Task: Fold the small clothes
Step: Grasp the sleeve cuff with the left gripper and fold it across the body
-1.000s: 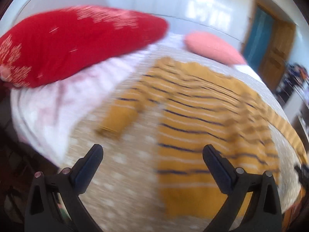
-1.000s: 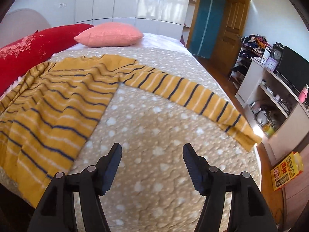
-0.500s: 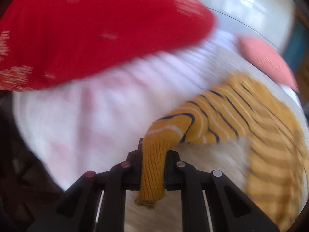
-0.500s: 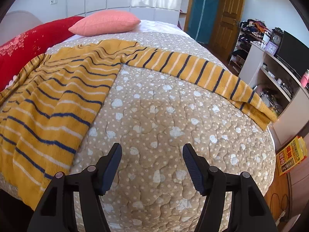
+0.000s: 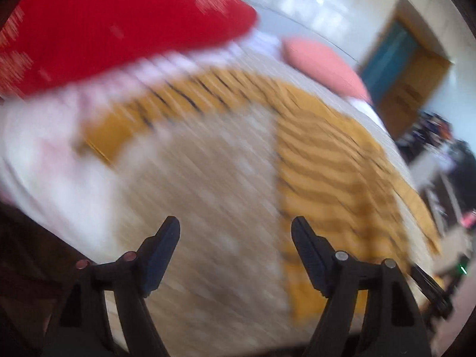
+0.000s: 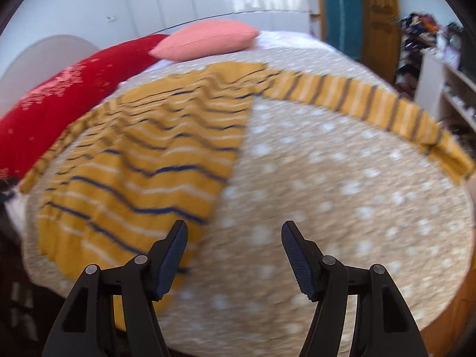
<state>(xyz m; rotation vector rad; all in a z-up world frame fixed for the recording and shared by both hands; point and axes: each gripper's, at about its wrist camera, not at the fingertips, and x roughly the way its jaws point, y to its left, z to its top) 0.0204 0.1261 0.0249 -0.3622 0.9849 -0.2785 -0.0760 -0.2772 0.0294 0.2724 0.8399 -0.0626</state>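
Left tool (image 5: 235, 239) opening, right tool (image 6: 234, 242) agape

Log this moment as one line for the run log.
stage: sweater flat on bed, sleeves out | left gripper: opening, empty | right gripper: open, empty

Sweater (image 6: 142, 160): mustard-yellow knit with dark blue and white stripes; spread flat, unfolded, on the spotted beige bedspread (image 6: 327, 193); one sleeve (image 6: 372, 107) extended sideways to the bed edge; opposite sleeve (image 5: 154, 110) likewise outstretched.
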